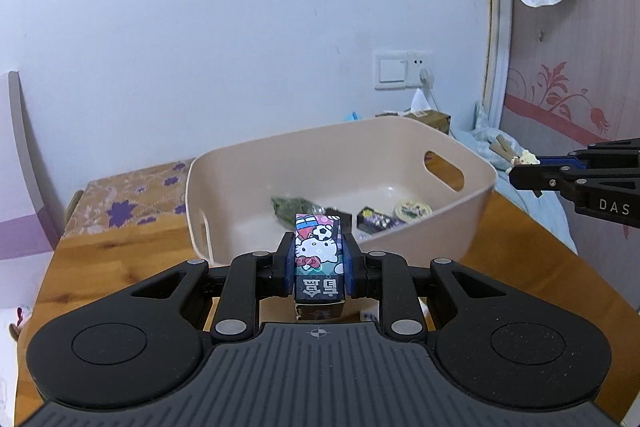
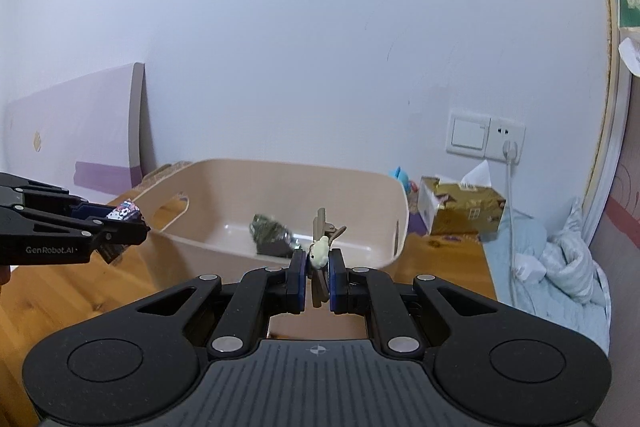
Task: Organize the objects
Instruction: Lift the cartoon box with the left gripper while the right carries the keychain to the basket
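A beige plastic bin [image 1: 400,139] stands on the wooden table [image 1: 120,259] and holds a green packet [image 1: 292,207], a dark packet [image 1: 376,221] and a round lid [image 1: 412,207]. My left gripper [image 1: 319,259] is shut on a Hello Kitty box [image 1: 319,251], held just before the bin's near wall. It also shows in the right wrist view [image 2: 120,223]. My right gripper [image 2: 318,273] is shut on a brown hair clip with a small cream figure [image 2: 320,247], in front of the bin [image 2: 280,179]. In the left wrist view the right gripper [image 1: 532,173] is right of the bin.
A gold tissue box [image 2: 460,211] sits behind the bin's right side, below a wall socket with a plugged cable [image 2: 508,151]. Light blue bedding [image 2: 560,259] lies right of the table. A purple board [image 2: 80,131] leans on the wall at left.
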Tool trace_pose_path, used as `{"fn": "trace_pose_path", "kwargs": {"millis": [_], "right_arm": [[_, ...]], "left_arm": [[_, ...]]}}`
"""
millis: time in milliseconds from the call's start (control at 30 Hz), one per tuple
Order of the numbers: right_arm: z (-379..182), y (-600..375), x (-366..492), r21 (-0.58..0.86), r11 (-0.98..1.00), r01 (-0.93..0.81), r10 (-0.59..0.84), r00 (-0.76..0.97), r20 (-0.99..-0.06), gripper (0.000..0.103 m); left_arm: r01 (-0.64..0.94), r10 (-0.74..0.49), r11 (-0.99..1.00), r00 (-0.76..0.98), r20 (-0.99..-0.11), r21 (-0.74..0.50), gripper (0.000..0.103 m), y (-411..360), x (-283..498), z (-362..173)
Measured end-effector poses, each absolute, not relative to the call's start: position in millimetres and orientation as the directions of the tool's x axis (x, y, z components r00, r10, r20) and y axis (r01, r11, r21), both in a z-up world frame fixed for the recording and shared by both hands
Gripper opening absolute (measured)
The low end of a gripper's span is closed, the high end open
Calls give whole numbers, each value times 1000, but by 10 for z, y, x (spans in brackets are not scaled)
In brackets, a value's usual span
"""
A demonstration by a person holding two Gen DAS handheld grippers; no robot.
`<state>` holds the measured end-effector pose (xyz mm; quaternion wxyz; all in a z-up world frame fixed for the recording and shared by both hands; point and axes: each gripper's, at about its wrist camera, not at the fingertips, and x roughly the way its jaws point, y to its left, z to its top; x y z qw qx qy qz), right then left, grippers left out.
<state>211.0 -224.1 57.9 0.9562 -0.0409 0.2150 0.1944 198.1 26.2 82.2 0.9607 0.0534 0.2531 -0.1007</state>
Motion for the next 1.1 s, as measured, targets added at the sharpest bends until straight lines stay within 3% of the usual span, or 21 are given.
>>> {"fn": "trace_pose_path", "kwargs": {"millis": [567,1100], "right_arm": [[661,-2075,2677,-17,918,-396,356,841,-409,10],[494,-1794,3132,-99,905,-413,307,797,-519,11]], "left_arm": [[218,-157,974,843,-514,59,23,118,2748,808],[236,-122,968,752,-648,91,23,-38,3269,519]]}}
